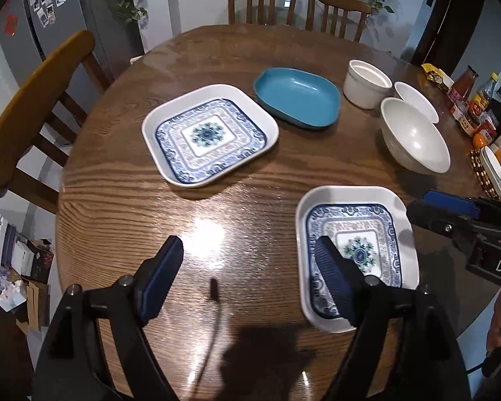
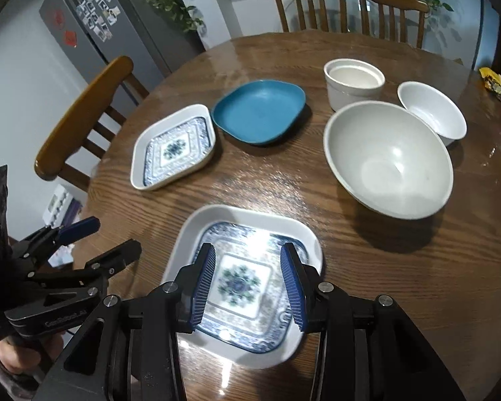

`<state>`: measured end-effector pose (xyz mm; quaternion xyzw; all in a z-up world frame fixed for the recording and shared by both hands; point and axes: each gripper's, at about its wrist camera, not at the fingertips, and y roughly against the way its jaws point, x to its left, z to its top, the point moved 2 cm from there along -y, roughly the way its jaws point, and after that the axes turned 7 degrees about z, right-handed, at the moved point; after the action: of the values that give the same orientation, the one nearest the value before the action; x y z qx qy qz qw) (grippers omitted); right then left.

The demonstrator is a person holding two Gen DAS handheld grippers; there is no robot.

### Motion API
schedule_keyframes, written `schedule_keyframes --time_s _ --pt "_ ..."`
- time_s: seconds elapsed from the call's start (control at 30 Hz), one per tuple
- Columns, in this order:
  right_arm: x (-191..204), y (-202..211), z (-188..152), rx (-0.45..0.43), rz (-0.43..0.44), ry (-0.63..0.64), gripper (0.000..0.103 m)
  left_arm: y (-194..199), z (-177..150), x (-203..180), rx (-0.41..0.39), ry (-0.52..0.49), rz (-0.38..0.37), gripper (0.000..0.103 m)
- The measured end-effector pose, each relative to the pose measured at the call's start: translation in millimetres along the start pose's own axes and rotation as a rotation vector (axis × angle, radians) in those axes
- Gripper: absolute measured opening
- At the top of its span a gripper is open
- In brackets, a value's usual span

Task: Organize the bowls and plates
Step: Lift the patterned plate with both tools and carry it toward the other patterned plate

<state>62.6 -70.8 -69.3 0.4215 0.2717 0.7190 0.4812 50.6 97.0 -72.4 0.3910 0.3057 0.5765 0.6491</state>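
Observation:
Two square white plates with blue patterns lie on the round wooden table: a near plate (image 1: 377, 230) (image 2: 243, 234) and a far plate (image 1: 210, 133) (image 2: 173, 147). A teal dish (image 1: 297, 97) (image 2: 260, 110), a white ramekin (image 1: 367, 83) (image 2: 354, 83), a large white bowl (image 1: 414, 133) (image 2: 387, 157) and a small white bowl (image 1: 415, 100) (image 2: 432, 112) stand behind. My left gripper (image 1: 250, 250) (image 2: 110, 237) is open and empty above bare table, left of the near plate. My right gripper (image 2: 247, 254) (image 1: 431, 207) is open and empty, hovering over the near plate.
Wooden chairs stand at the table's left (image 1: 33, 110) and far side (image 1: 264, 0). Sauce bottles and jars (image 1: 474, 100) crowd the right edge. A fridge with photos (image 2: 93, 20) stands at the back left. Boxes (image 1: 13, 250) lie on the floor at the left.

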Motion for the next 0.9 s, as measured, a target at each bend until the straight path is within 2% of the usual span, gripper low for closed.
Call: schedule_keyframes --time_s 0.23,0.53,0.7,0.9 --pt "16.7 -2.1 2.0 -0.013 -0.001 -0.005 0.041 1.3 3.0 21.4 -0.005 0.006 0.007 0.080" --pt "29.7 -19.3 7.1 -0.010 -0.010 -0.042 0.041 -11.8 15.3 62.0 0.017 0.066 0.000 0.080" --pt "33.5 -36.7 18.3 -0.011 -0.001 -0.080 0.041 -29.0 30.9 91.5 0.032 0.128 0.016 0.080" --pt "31.4 -69.6 47.8 -0.012 0.022 -0.134 0.041 -61.5 56.1 104.8 0.045 0.155 0.045 0.080"
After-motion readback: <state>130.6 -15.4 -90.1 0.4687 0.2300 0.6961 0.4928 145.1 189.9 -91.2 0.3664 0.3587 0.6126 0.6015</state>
